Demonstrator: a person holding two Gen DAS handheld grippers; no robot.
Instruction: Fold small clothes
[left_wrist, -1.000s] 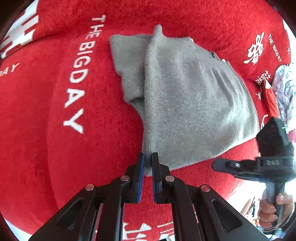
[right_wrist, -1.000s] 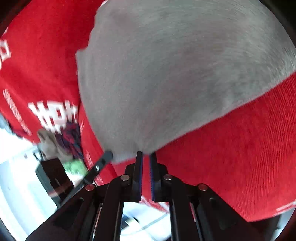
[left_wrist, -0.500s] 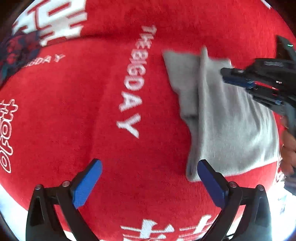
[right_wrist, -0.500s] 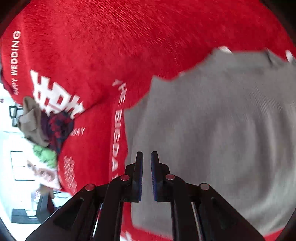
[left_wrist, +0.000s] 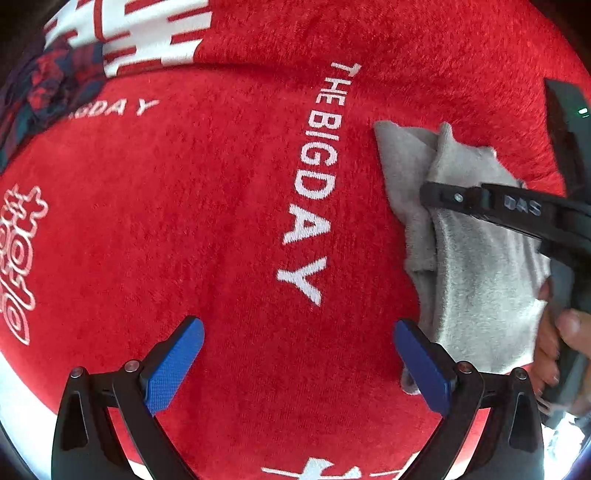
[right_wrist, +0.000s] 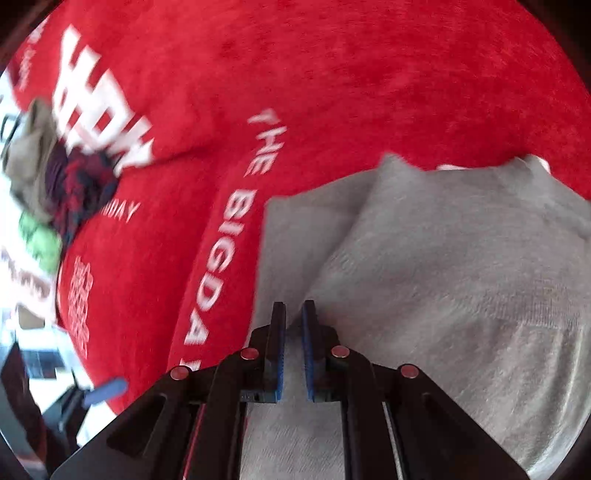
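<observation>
A grey fleecy garment (left_wrist: 480, 288) lies folded lengthwise on the red cloth (left_wrist: 184, 221), at the right of the left wrist view. My left gripper (left_wrist: 297, 326) stands wide open over bare red cloth just left of the garment, its right pad (left_wrist: 424, 365) near the garment's lower edge, nothing between the pads. My right gripper (right_wrist: 293, 305) hovers over the garment (right_wrist: 443, 277) near its left fold, jaws shut to a narrow slit with no cloth pinched. It also shows side-on as the right gripper (left_wrist: 432, 194) across the garment's upper part.
The red cloth (right_wrist: 369, 74) carries white lettering "THE BIG DAY". A pile of dark plaid and other clothes (left_wrist: 48, 85) sits at the far left, seen also as the pile (right_wrist: 55, 177). A person's hand (left_wrist: 561, 332) holds the right gripper's handle at the right edge.
My left gripper let go of the garment's lower edge, opened wide and shifted left. My right gripper left the garment's edge, rolled, and swung over its folded side.
</observation>
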